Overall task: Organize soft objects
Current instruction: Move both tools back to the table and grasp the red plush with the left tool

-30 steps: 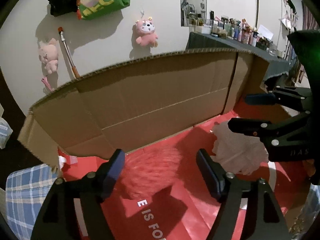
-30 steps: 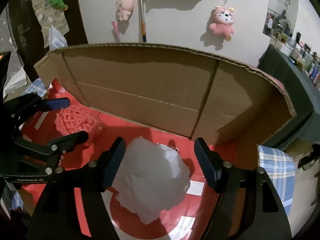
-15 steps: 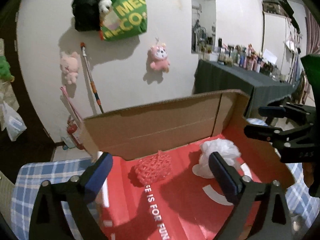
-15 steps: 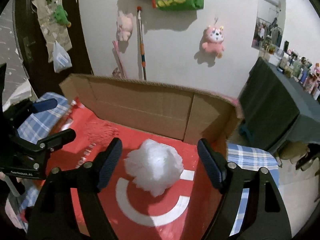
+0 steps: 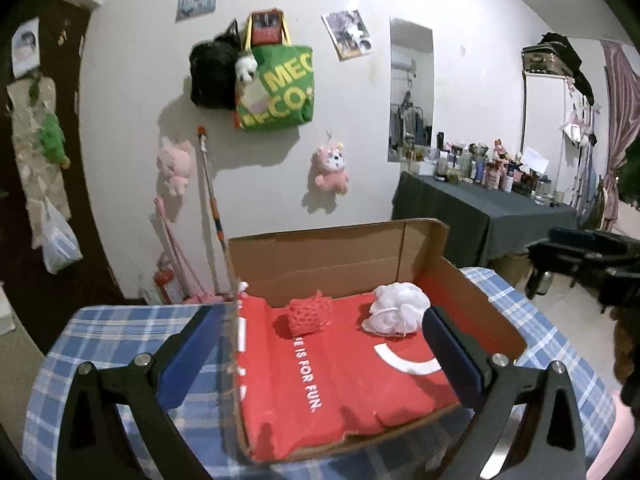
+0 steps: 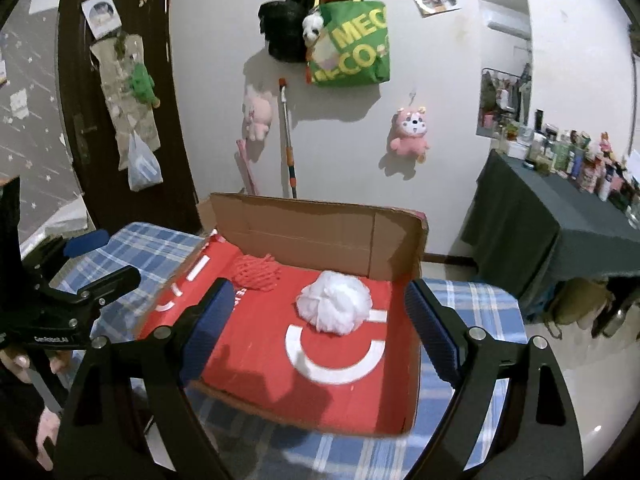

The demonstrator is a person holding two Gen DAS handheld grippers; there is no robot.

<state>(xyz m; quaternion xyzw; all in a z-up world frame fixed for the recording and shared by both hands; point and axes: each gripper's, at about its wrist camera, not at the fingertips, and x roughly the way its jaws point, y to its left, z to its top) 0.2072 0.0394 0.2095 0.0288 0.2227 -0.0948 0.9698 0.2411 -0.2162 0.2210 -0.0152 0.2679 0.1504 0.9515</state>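
A white wall (image 6: 440, 80) carries a green bag (image 6: 352, 52), two pink plush toys and posters. A dark door (image 6: 120, 120) stands left; a dark-clothed table (image 6: 560, 232) crowded with bottles stands right.

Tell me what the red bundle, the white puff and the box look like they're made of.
Red bundle: likely foam or plastic netting, open mesh. White puff: probably gathered nylon mesh, frilly and matte. Box: corrugated cardboard, brown walls, red printed floor.
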